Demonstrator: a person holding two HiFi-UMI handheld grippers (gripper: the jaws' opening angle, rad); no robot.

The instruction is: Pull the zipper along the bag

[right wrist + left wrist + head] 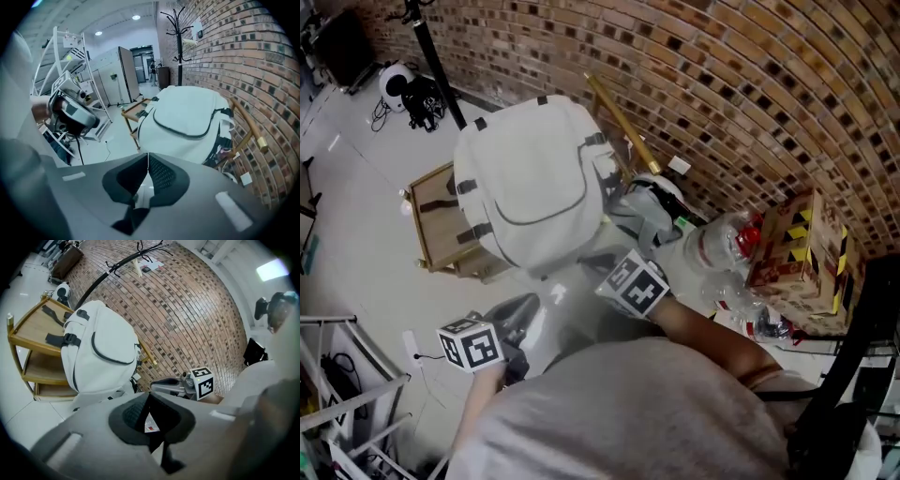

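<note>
The only markings in sight are the black-and-white square patterns on the cube [471,344] of the left gripper [149,395] and on the matching one of the right gripper [148,155], and the yellow-and-black striped tape on a cardboard box [802,258] by the brick wall [722,84]; the print on that box is too small to read. The white bag [530,183], with a dark curved zipper [546,222] across its front pocket, stands on a wooden rack [431,220] against the wall, ahead of both grippers and touching neither. Each gripper has its jaws closed tip to tip and holds nothing.
</note>
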